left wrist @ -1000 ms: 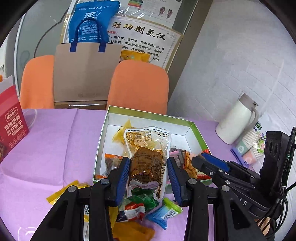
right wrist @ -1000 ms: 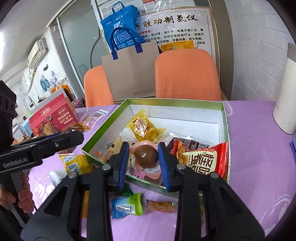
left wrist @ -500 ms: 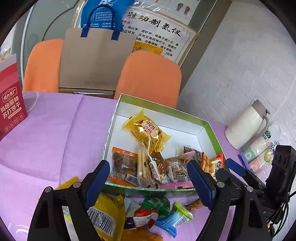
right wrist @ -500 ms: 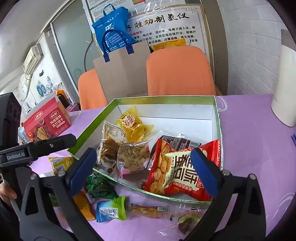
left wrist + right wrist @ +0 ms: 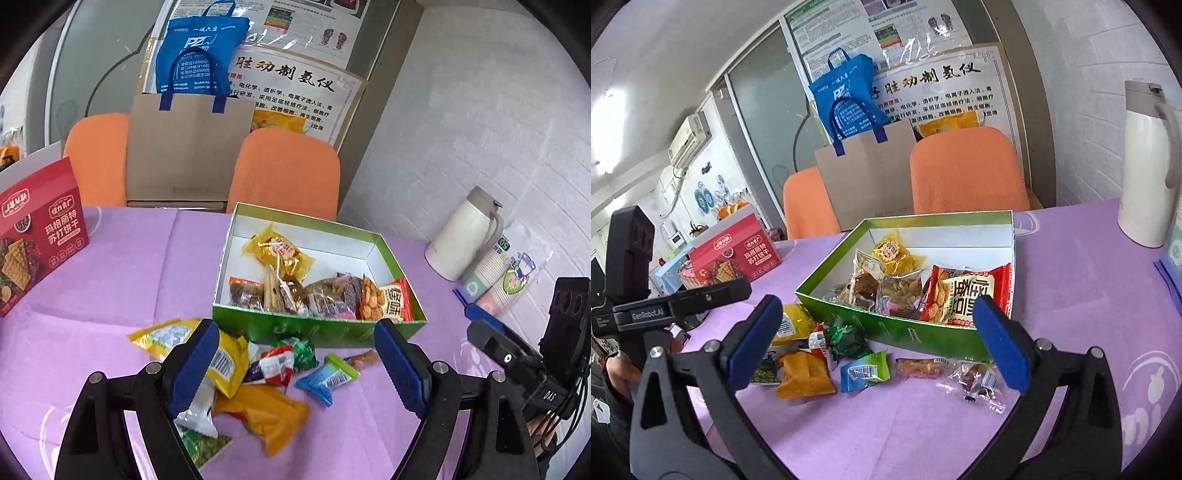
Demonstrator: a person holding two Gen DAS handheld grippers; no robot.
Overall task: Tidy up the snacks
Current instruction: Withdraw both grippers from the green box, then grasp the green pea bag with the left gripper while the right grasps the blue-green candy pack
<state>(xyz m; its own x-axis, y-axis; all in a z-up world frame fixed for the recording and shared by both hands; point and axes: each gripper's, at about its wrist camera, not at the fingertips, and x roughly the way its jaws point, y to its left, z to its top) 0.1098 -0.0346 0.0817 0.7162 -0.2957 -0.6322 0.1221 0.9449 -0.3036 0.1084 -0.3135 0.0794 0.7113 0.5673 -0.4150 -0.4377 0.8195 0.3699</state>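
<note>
Both tongs stand wide open with nothing between the blue pads: the left tongs [image 5: 295, 363] hang over the loose packets in front of the green box [image 5: 317, 328], and the right tongs [image 5: 881, 341] hang over the same heap a little more to the side. I think the main danger is that the packets in front of the box lie too close together. The yellow packet [image 5: 221, 354], the red-and-white candy [image 5: 271, 367] and the green candy [image 5: 301, 350] touch or overlap, so a closing pad may catch two at once, or push one away over the smooth purple desk [image 5: 122, 266]. The blue-and-green packet [image 5: 864, 369] and the clear wrapped snack [image 5: 975, 380] lie flat, so the pads may slide over them and not lift them. Also the two tongs work near each other and could collide above the heap. The box itself is light cardboard and may slide if a pad hits its front wall. Inside the box, the snacks are crowded against the front wall, with the red chips bag [image 5: 967, 295] at one corner and a yellow bag [image 5: 279, 253] further back; the back part is free. The wrappers look thin, shiny and slippery.
</note>
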